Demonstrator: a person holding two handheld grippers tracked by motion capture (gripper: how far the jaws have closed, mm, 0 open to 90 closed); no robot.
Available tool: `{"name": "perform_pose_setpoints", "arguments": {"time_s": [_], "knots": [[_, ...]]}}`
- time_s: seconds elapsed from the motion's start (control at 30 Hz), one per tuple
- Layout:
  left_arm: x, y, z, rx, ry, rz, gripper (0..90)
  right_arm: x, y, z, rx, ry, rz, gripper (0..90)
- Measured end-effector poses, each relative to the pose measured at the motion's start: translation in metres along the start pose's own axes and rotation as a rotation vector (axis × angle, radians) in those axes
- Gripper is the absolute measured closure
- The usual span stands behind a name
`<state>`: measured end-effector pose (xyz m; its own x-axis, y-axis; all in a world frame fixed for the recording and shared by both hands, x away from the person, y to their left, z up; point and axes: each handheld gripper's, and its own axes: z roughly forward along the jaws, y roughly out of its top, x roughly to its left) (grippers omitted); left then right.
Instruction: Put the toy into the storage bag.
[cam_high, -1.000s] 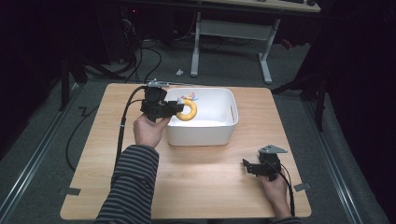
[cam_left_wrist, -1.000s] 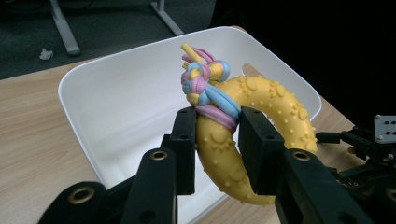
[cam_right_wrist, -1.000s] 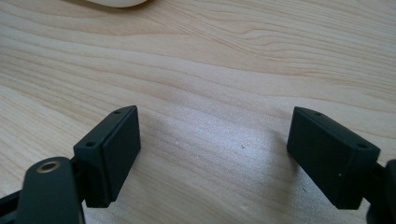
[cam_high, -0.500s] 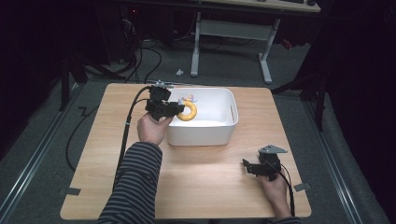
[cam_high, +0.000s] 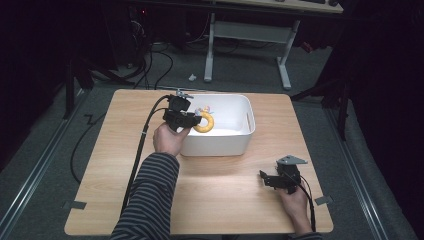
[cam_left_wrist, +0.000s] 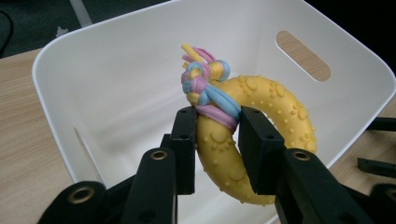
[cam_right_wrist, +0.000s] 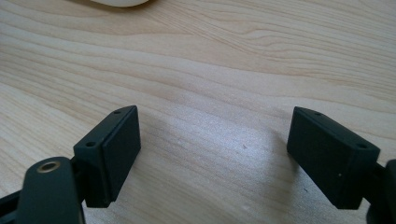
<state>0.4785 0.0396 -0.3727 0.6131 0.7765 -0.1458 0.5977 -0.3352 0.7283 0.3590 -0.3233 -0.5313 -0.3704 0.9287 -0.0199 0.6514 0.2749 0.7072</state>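
Moved: my left gripper w/ yellow ring toy went further over white bin.
Grip: jaws pinch ring below knotted rope.
Right gripper: spread, over table.

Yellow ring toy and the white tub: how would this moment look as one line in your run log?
left gripper: shut on yellow ring toy, held over white tub | right gripper: open, low over wooden table | toy not released

Grey metal desk frame beyond cabled floor
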Motion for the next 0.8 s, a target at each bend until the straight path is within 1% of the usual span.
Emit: {"name": "perform_pose_setpoints", "arguments": {"time_s": [0.17, 0.23, 0.3, 0.4, 0.53, 0.6, 0.7, 0.8], "knots": [[0.000, -0.001, 0.008, 0.028, 0.007, 0.004, 68.3, 0.000, 0.000, 0.000, 0.000, 0.000, 0.000, 17.4], [-0.001, -0.002, 0.010, 0.033, 0.016, 0.015, 68.3, 0.000, 0.000, 0.000, 0.000, 0.000, 0.000, 17.5], [-0.002, -0.002, 0.011, 0.033, 0.012, 0.016, 68.3, 0.000, 0.000, 0.000, 0.000, 0.000, 0.000, 17.5], [-0.003, -0.003, 0.014, 0.045, 0.014, 0.021, 68.2, 0.000, 0.000, 0.000, 0.000, 0.000, 0.000, 17.5], [-0.002, -0.005, 0.018, 0.053, 0.003, 0.013, 68.2, 0.000, 0.000, 0.000, 0.000, 0.000, 0.000, 17.5], [-0.002, -0.006, 0.018, 0.057, 0.003, 0.016, 68.2, 0.000, 0.000, 0.000, 0.000, 0.000, 0.000, 17.4], [-0.001, -0.008, 0.021, 0.063, 0.004, 0.009, 68.2, 0.000, 0.000, 0.000, 0.000, 0.000, 0.000, 17.5], [0.000, -0.009, 0.024, 0.078, 0.008, 0.010, 68.2, 0.000, 0.000, 0.000, 0.000, 0.000, 0.000, 17.4]]}}
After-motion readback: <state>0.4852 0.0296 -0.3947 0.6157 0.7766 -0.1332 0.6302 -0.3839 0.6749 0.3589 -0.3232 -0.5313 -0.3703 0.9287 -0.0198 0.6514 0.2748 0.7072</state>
